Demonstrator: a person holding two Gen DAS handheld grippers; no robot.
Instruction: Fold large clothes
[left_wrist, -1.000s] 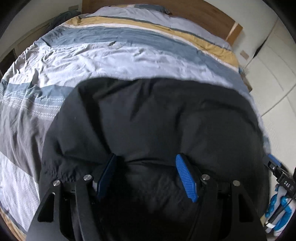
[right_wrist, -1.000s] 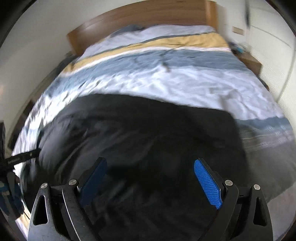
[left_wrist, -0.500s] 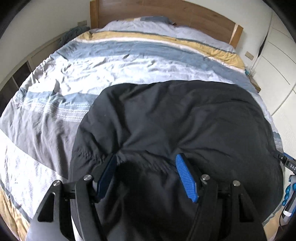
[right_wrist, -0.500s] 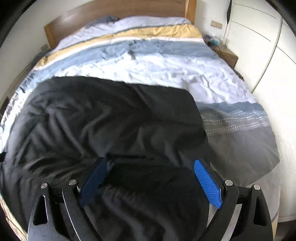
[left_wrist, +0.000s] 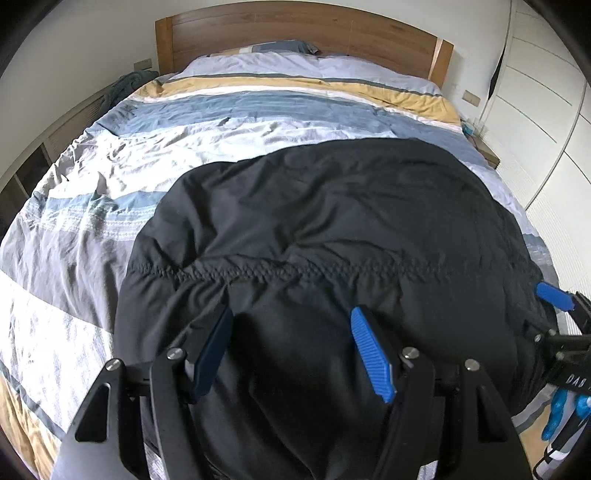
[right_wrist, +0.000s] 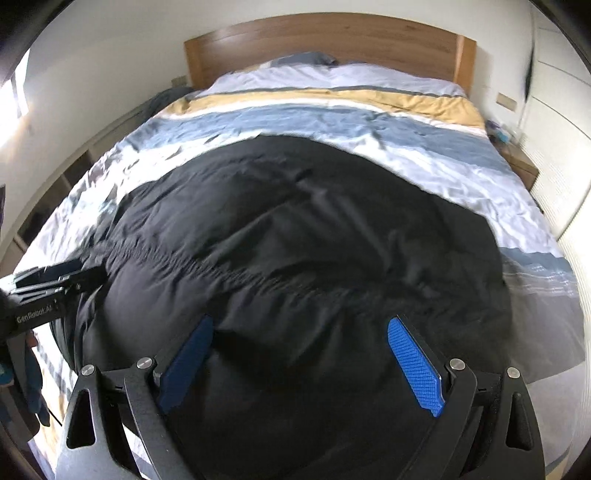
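Observation:
A large black padded garment (left_wrist: 332, 221) lies spread over the near half of the bed, with a puckered stitched seam (left_wrist: 295, 273) running across it. My left gripper (left_wrist: 291, 314) hovers over its near part. The jaws are apart, black cloth lies between and below them, and the blue pad faces are bare. My right gripper (right_wrist: 300, 325) stands wider open over the same garment (right_wrist: 295, 240). The right gripper's blue fingertip (left_wrist: 554, 295) shows at the garment's right edge. The left gripper's fingers (right_wrist: 55, 280) show at its left edge.
The bed has a striped blue, white, grey and tan duvet (left_wrist: 184, 147) and a wooden headboard (left_wrist: 295, 29). White wardrobe doors (left_wrist: 546, 110) stand close on the right, with a nightstand (right_wrist: 517, 162) by the headboard. A blue-gloved hand (left_wrist: 565, 410) holds the right gripper.
Both views have drawn back and risen, so more bed and headboard show. The stitched seam now lies beyond the left fingertips. Each gripper has come into the other's view.

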